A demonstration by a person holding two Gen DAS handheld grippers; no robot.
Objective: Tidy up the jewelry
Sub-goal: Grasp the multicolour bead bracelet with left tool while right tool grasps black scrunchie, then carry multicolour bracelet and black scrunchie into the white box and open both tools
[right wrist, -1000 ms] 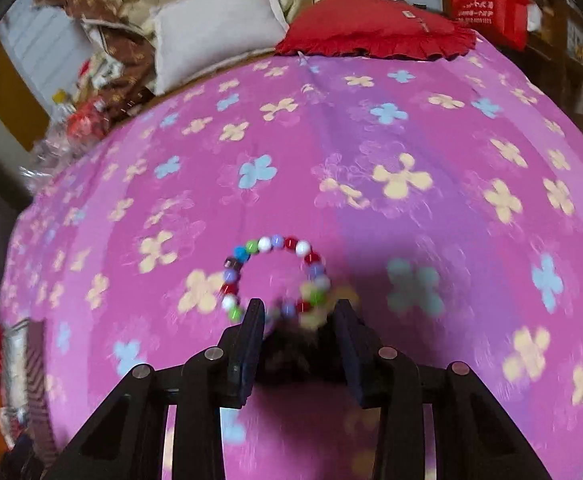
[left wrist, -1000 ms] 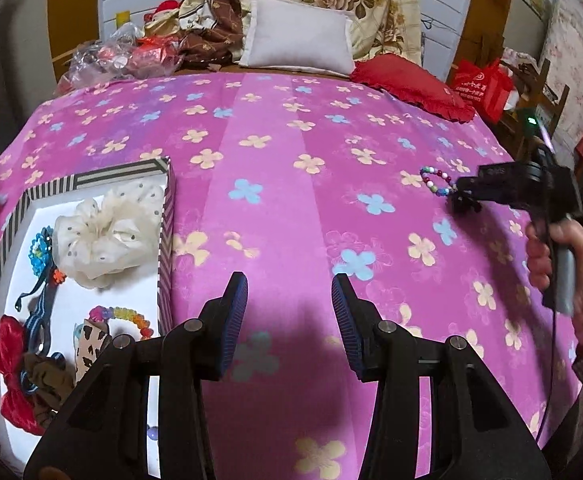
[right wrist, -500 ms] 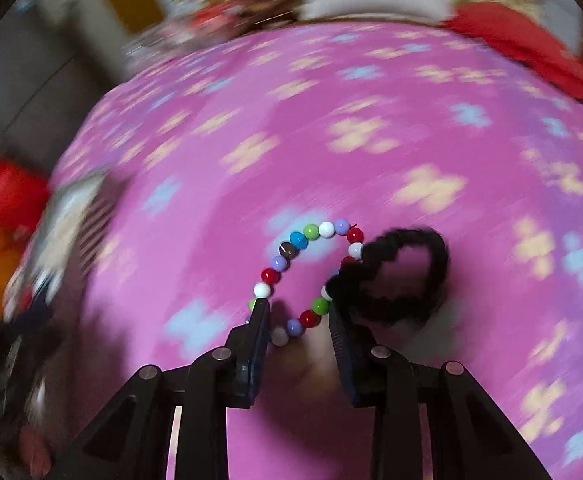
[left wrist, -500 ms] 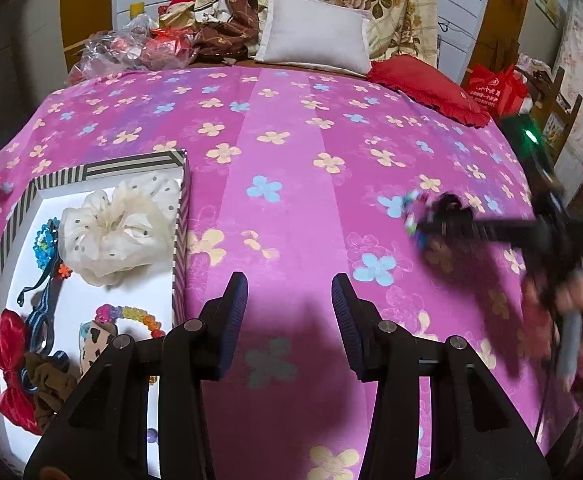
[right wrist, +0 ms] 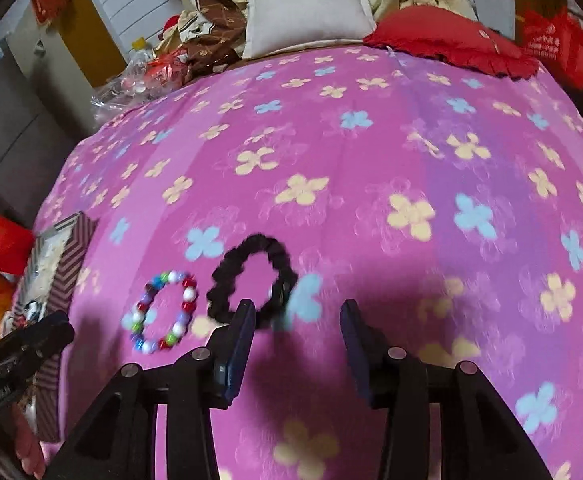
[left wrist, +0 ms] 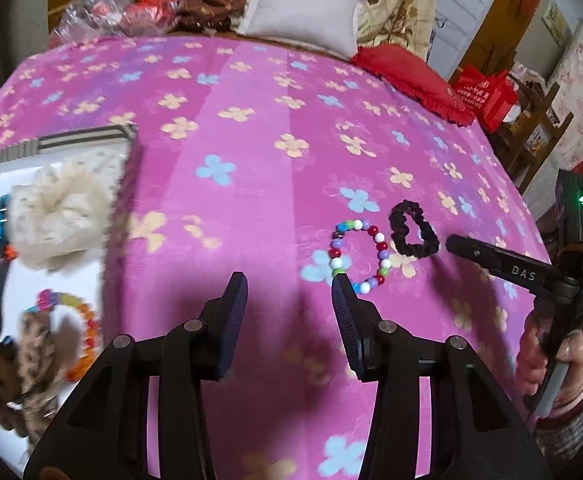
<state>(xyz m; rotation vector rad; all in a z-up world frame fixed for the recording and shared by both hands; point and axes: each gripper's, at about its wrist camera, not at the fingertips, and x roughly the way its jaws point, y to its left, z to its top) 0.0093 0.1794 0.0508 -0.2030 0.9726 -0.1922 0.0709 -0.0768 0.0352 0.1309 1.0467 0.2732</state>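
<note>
A second ago the right gripper (right wrist: 297, 320) was carrying the bracelet (left wrist: 358, 256) and the black scrunchie (left wrist: 413, 235) pinched in its fingers; now both lie loose on the bed (left wrist: 251, 168), and the fingers stand wide apart with nothing between them. The gripper has pulled back a little, its tip just right of the scrunchie in the left view. So the pair has been brought across from the far right side and set down mid-bed, closer to the box (left wrist: 71, 138) but not in it; I'd judge the handover to the left side is what comes next.

The left gripper (left wrist: 289, 294) hovers low, fingers also wide and empty, its right finger tip just at the near edge of the bracelet.

The bracelet is a ring of round beads, white, red, blue, green and purple, lying flat and open. The scrunchie sits just right of it, a crinkled black loop, the two nearly touching.

The box, striped at the rim, sits at the left and holds a cream scrunchie (left wrist: 61, 216), a rainbow bead bracelet (left wrist: 79, 320) and other hair pieces. It is well apart from the two loose items, so each needs a lift across.
</note>
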